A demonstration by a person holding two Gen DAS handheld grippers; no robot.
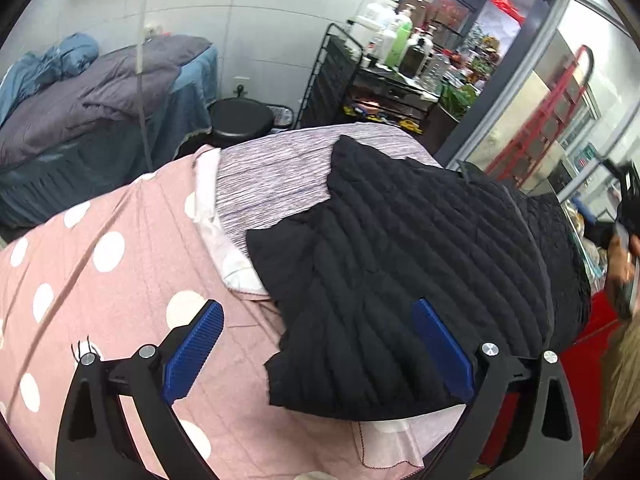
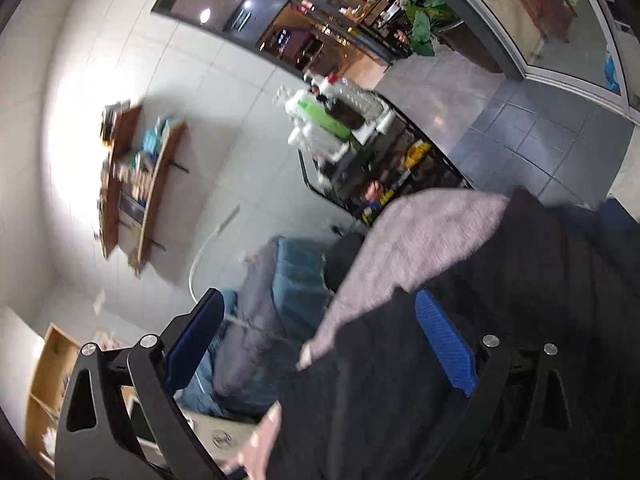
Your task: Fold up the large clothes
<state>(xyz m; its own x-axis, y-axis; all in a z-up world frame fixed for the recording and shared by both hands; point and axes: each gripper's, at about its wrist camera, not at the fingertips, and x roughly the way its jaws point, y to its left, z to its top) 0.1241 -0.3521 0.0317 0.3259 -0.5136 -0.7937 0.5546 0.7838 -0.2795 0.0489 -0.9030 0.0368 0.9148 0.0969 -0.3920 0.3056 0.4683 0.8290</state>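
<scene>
A black quilted jacket [image 1: 400, 264] lies folded on a bed with a pink polka-dot cover [image 1: 100, 264] and a mauve striped blanket [image 1: 272, 176]. My left gripper [image 1: 320, 320] hangs over the jacket's near edge, jaws wide open, blue pads clear of the cloth. In the tilted, blurred right wrist view the same black jacket [image 2: 460, 340] fills the lower right beside the mauve blanket [image 2: 420, 240]. My right gripper [image 2: 320, 312] stands wide open with nothing pressed between its pads. The person's hand with that right gripper [image 1: 624, 248] shows at the far right edge of the left wrist view.
A second bed with grey and blue bedding [image 1: 92, 92] stands at the left. A black stool [image 1: 240, 120] and a black cart with bottles [image 1: 380, 60] stand behind the bed. A red ladder [image 1: 552, 112] leans by the glass wall. Wooden wall shelves [image 2: 132, 184] hang opposite.
</scene>
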